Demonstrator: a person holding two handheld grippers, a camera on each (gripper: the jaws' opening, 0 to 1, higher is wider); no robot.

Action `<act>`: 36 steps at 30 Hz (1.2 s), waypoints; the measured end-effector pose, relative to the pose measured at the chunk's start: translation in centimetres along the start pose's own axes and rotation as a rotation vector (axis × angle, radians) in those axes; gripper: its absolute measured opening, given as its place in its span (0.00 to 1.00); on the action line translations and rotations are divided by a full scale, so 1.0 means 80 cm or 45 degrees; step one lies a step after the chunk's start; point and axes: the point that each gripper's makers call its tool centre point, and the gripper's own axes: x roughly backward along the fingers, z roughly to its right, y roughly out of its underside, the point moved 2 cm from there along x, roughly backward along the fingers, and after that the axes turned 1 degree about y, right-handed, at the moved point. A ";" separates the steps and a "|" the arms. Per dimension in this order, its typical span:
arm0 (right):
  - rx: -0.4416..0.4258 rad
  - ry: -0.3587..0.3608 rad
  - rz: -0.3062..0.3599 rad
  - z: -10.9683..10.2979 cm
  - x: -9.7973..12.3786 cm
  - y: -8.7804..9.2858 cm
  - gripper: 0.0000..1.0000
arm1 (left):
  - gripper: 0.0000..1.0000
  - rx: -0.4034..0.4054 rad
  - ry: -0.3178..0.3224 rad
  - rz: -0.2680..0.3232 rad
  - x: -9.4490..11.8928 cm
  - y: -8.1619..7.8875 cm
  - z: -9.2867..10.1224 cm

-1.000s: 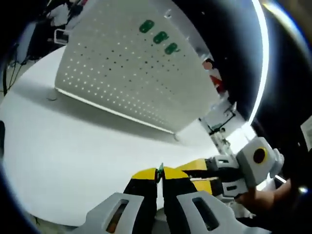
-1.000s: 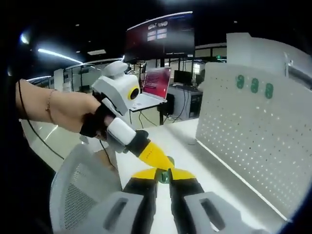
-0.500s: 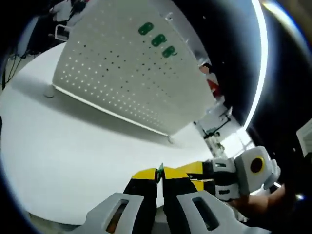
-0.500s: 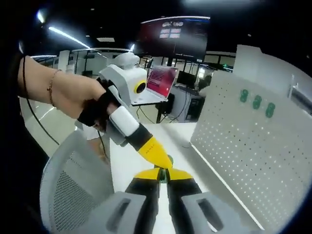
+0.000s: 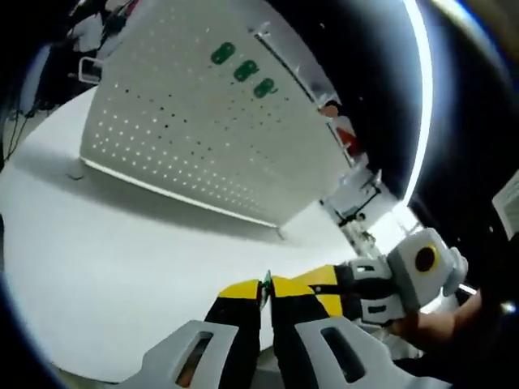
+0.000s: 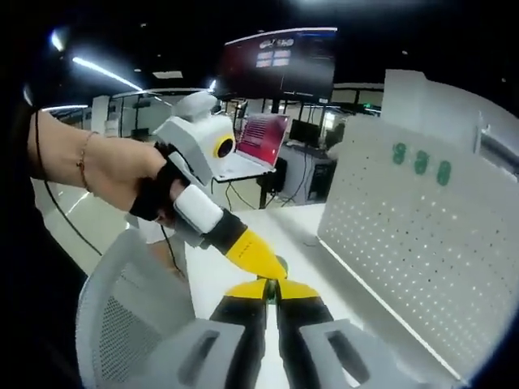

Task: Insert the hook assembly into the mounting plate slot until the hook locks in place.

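Observation:
A white perforated mounting plate (image 5: 203, 138) stands upright on the white table (image 5: 105, 251), with three green hooks (image 5: 242, 70) seated near its top edge. In the right gripper view the plate (image 6: 405, 243) rises on the right, its green hooks (image 6: 420, 162) high up. My left gripper (image 5: 266, 285) is shut on a small green hook part (image 5: 265, 284), well short of the plate. The right gripper's yellow fingers (image 5: 320, 282) meet it from the right. My right gripper (image 6: 272, 290) is shut on a green hook part (image 6: 272, 293), and the left gripper's yellow fingers (image 6: 255, 253) touch it from above left.
A hand (image 6: 105, 174) holds the left gripper. A grey mesh chair (image 6: 122, 324) sits low on the left, and a laptop (image 6: 255, 142) and a big dark screen (image 6: 280, 65) stand behind. A red object (image 5: 345, 134) sits behind the plate's right end.
Both views have shifted a little with the hands. The two grippers stay tip to tip on the green part, at about the same distance from the plate.

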 end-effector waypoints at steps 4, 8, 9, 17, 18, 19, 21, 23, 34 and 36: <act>-0.013 -0.019 -0.017 0.000 -0.002 0.005 0.00 | 0.03 0.031 0.007 0.012 -0.002 0.006 -0.003; -0.008 -0.017 -0.013 -0.001 -0.001 0.006 0.00 | 0.05 -0.005 0.007 0.039 -0.001 0.006 -0.003; 0.002 -0.008 -0.015 0.000 0.000 0.006 0.00 | 0.09 -0.020 -0.005 0.054 -0.001 0.004 -0.004; -0.060 0.034 0.010 0.018 0.006 0.004 0.00 | 0.19 -0.097 -0.009 0.095 0.003 -0.011 -0.003; -0.079 0.035 0.020 0.019 0.007 0.004 0.00 | 0.22 -0.102 -0.004 0.104 0.004 -0.014 -0.003; -0.106 0.037 0.031 0.021 0.008 0.003 0.00 | 0.24 -0.110 -0.003 0.112 0.004 -0.016 -0.002; -0.147 0.044 0.052 0.026 0.009 0.001 0.00 | 0.19 -0.230 -0.026 0.156 0.008 -0.024 -0.003; -0.145 0.063 0.066 0.030 0.010 -0.001 0.00 | 0.20 -0.260 -0.017 0.165 0.012 -0.024 0.003; -0.245 0.047 0.213 0.034 0.009 -0.029 0.00 | 0.61 -0.419 0.064 0.239 0.016 -0.024 0.028; -0.263 0.041 0.217 0.033 0.008 -0.032 0.00 | 0.69 -0.425 0.095 0.244 0.015 -0.022 0.035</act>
